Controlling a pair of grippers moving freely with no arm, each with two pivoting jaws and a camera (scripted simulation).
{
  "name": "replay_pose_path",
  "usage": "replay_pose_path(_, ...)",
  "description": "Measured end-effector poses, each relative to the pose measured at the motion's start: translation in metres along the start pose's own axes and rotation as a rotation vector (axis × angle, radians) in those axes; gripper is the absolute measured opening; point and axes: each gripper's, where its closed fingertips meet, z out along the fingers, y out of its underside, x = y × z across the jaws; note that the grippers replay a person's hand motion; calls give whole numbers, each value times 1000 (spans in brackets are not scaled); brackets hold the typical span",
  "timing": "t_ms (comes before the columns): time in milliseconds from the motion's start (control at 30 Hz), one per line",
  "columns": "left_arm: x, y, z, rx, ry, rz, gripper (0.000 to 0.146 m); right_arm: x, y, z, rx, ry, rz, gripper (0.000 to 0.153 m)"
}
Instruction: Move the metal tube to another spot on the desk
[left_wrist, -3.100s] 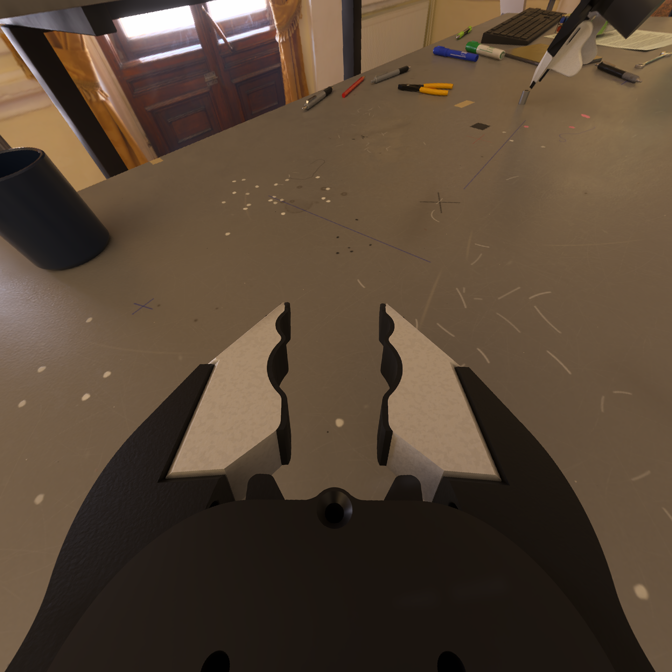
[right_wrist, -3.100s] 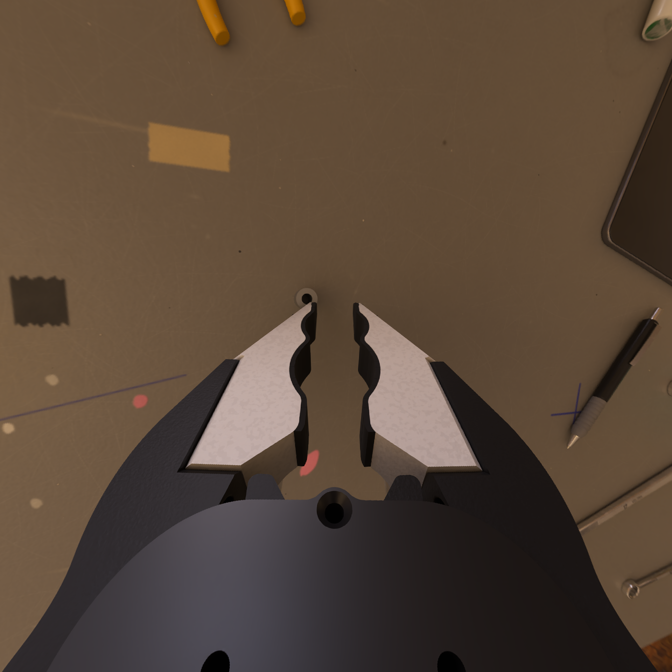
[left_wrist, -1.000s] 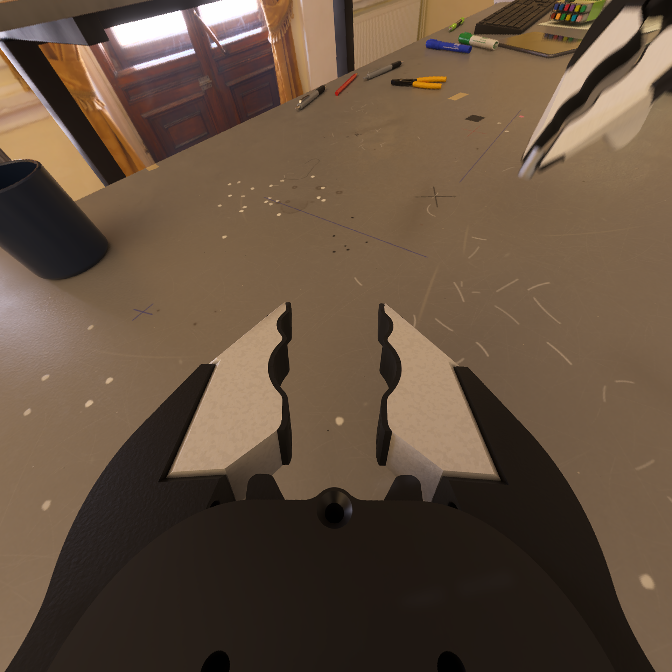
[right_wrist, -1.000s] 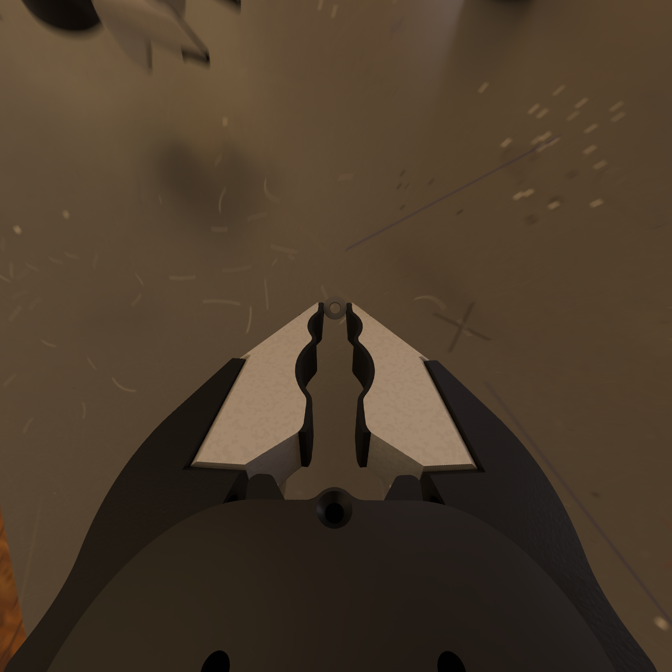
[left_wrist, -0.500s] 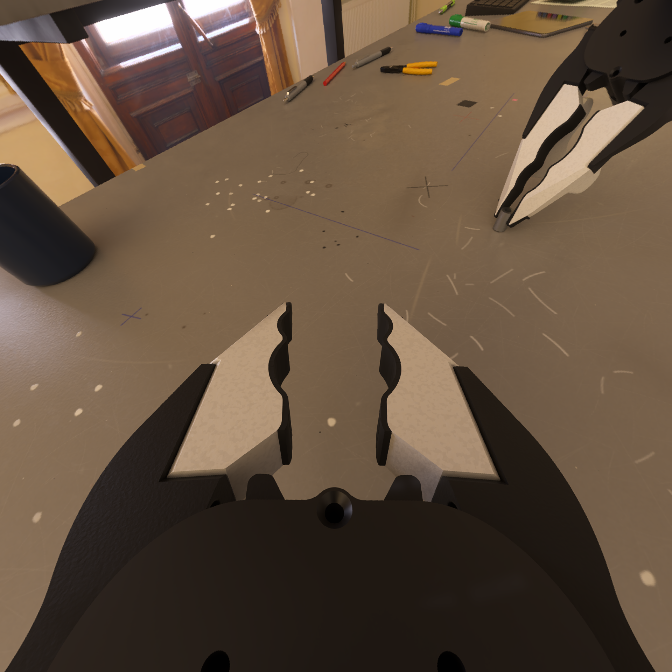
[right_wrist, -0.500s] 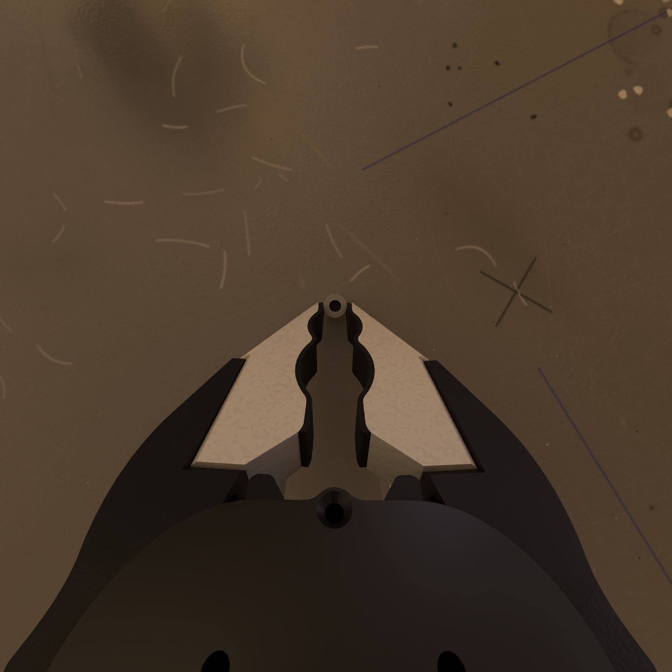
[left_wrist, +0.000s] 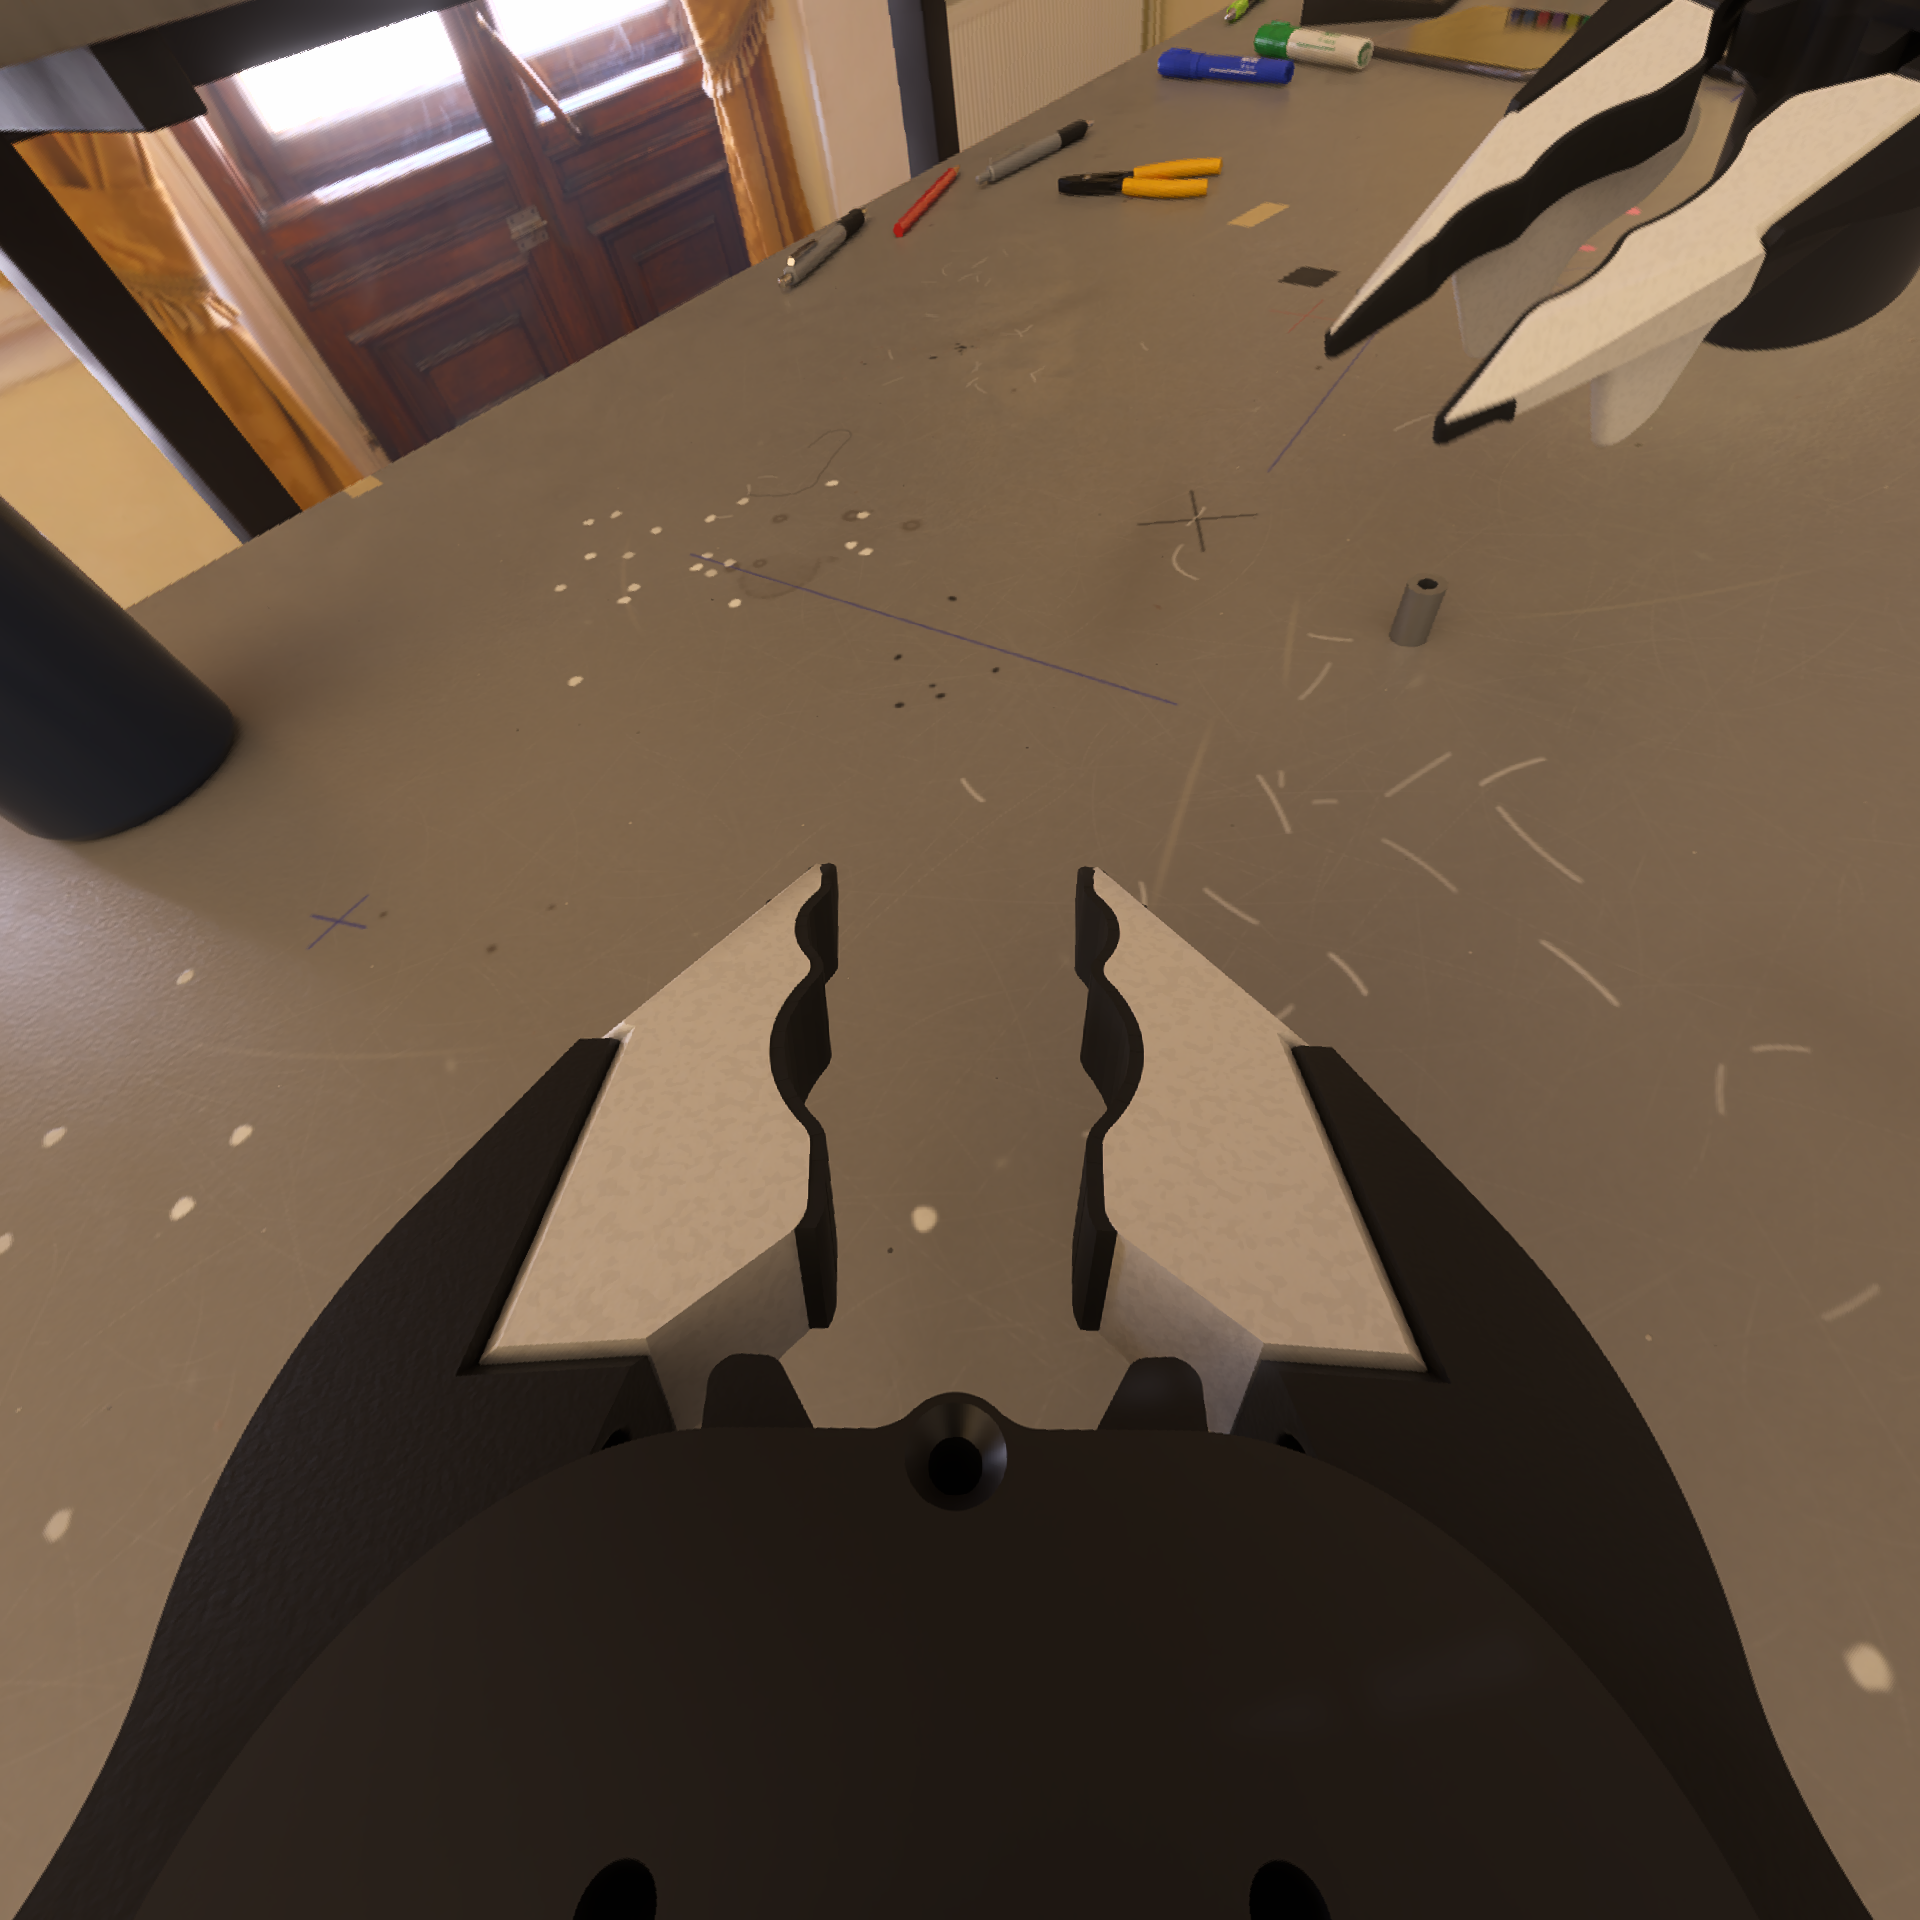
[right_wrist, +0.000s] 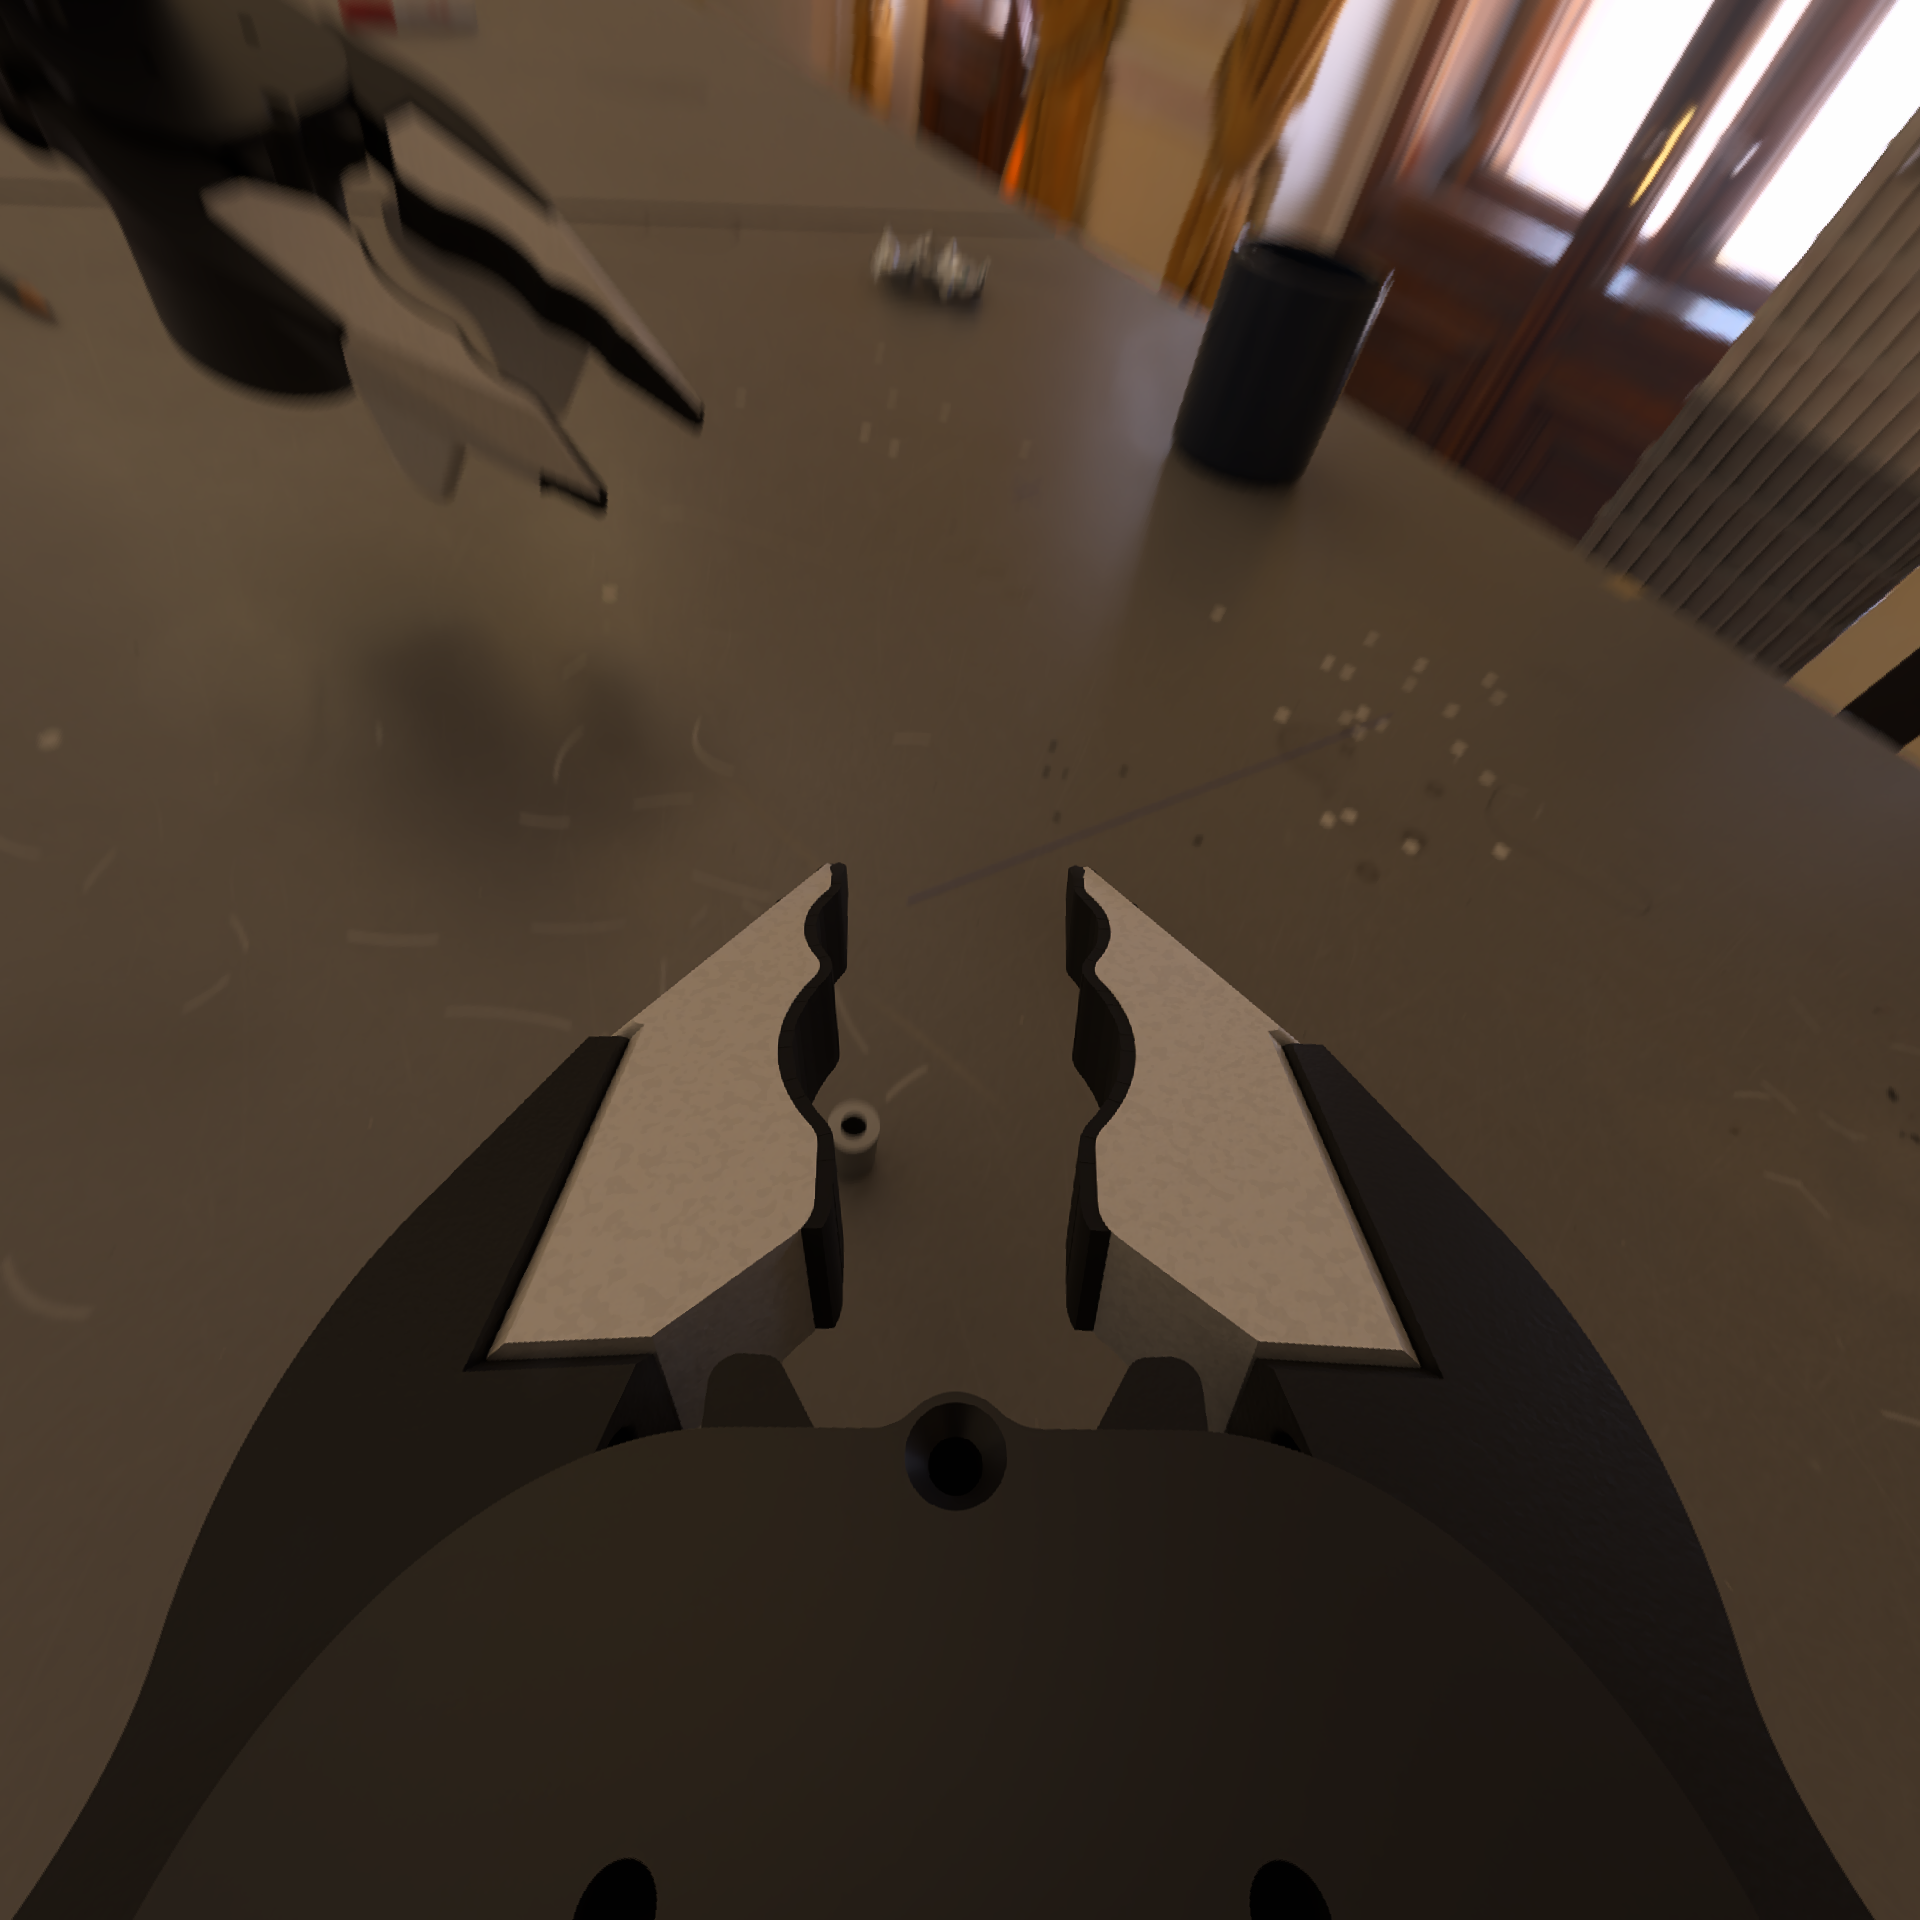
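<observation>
Desk (left_wrist: 1455, 1143): a wide grey-brown top, scuffed with pale scratches, white flecks, thin ruled lines and small pen crosses; it bears everything else.
Left gripper (left_wrist: 956, 873): hangs low over a bare stretch of the desk, its 2 fingers spread apart with nothing between them. In the right wrist view it shows blurred at the upper left (right_wrist: 644, 457), also parted.
Right gripper (right_wrist: 956, 873): released and empty, its 2 fingers wide apart, lifted clear above the desk; from the left wrist view it sits at the upper right (left_wrist: 1387, 390).
Dark cup (right_wrist: 1273, 364): an upright dark cylinder near the far desk edge, well apart from both grippers; also at the left edge of the left wrist view (left_wrist: 94, 707).
Yellow-handled pliers (left_wrist: 1143, 179): lying flat at the far end, near a blue marker (left_wrist: 1226, 68), a green-capped marker (left_wrist: 1314, 44), 2 grey markers and a red pencil (left_wrist: 925, 203).
Metal tube (left_wrist: 1417, 611): a short grey sleeve standing on end, long axis upright, open bore facing up. It rests on the desk just past a pen cross (left_wrist: 1197, 516), free of both grippers.
Tube against grippers: in the right wrist view the metal tube (right_wrist: 856, 1137) appears in the gap between the right gripper's fingers, close to the left-hand one, on the desk below and not touched. It lies ahead and right of the left gripper, well apart.
</observation>
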Motion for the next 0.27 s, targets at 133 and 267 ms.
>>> replay_pose_path(133, 1, -1, 0, 8, 7, 7, 46, 2, -14, -1, 161, 43, 41, 42)
replay_pose_path(267, 1, -4, -1, 29, 3, 8, 45, 4, -17, -2, 195, 90, -4, 42)
